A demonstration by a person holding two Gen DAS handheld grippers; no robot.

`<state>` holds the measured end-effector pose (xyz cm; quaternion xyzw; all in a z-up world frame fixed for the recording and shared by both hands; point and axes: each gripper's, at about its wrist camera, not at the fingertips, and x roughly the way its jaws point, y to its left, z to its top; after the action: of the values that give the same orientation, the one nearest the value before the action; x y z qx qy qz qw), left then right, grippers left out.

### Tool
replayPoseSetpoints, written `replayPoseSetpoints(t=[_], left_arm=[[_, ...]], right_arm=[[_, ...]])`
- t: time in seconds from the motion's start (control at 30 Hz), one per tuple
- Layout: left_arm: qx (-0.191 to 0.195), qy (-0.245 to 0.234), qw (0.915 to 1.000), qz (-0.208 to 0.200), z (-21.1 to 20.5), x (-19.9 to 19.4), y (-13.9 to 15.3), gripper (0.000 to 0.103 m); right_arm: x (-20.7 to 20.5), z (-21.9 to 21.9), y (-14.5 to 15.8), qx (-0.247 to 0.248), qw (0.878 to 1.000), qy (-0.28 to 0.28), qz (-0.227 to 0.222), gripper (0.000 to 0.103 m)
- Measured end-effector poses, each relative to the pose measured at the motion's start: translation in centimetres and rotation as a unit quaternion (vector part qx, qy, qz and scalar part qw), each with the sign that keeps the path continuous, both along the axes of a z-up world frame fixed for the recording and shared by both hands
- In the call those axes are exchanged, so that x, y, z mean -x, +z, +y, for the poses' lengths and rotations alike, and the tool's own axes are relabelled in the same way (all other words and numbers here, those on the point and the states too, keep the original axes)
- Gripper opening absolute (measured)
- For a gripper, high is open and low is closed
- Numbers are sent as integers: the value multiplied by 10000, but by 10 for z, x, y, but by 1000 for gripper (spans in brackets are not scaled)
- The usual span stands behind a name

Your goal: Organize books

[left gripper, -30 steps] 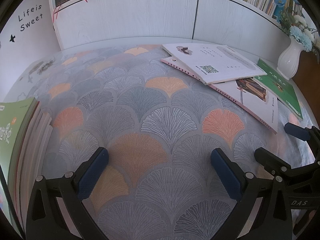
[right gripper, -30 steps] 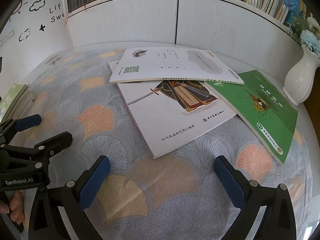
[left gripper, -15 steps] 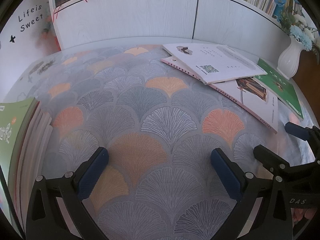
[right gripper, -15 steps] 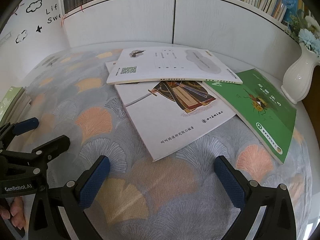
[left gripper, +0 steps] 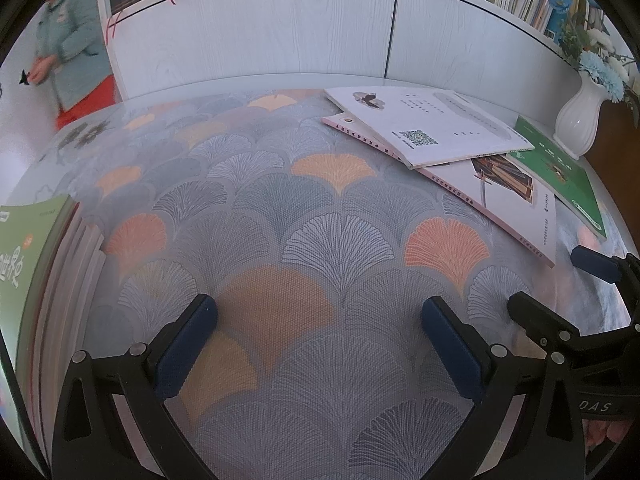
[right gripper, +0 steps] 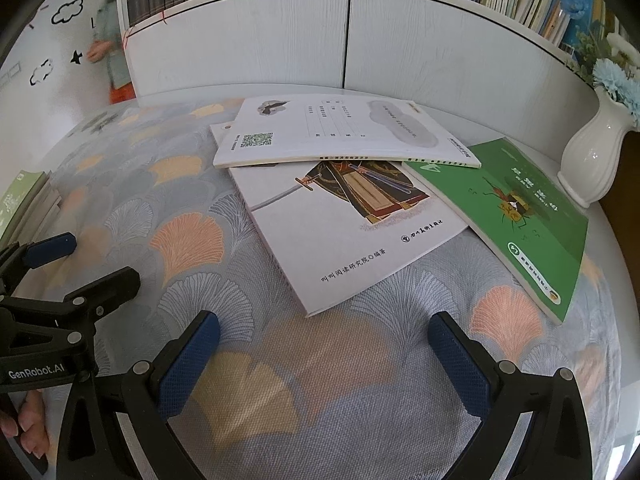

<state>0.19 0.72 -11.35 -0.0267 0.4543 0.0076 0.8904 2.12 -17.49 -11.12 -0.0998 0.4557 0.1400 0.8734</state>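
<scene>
Three loose books lie overlapped toward the far right part of the tabletop (right gripper: 120,184), which carries a fan-patterned cloth. The white paperback with a QR code (right gripper: 340,132) rests on top. The white book with a robed swordsman illustration (right gripper: 348,232) lies beneath it, and the green paperback with an insect drawing (right gripper: 516,216) lies toward the right edge, near the white ceramic vase (right gripper: 592,152).

The right gripper (right gripper: 324,364) is spread wide and holds nothing. The swordsman book's near corner lies just ahead of it, and the book's long axis runs diagonally away toward the far edge.

The left gripper (left gripper: 320,348) is also spread and empty, well apart from the loose books. A stack of books topped by a green cover (left gripper: 28,264) stands at the left edge.

Compared with one second earlier, the right gripper has advanced slightly toward the swordsman book; the books have not moved.
</scene>
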Motion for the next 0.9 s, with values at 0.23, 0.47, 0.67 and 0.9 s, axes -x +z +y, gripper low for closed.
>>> replayPoseSetpoints(t=[0.23,0.47,0.67,0.9], left_arm=[[-2,-7,10000,-5,0,0,0,102],[18,-19,10000,-4,1,0,0,102],[134,-104,9998,139,4,1,6,97],[628,-236,9977,-77,-14,-38,51,93]], right_arm=[[1,0,0,-6,10000,-1,0,103],[1,-1,0,-19,10000,-1,1,103],[3,-14,11,-399,9989,229,81,90],[-31,-82,63,-1407,9897,-123,-243,86]])
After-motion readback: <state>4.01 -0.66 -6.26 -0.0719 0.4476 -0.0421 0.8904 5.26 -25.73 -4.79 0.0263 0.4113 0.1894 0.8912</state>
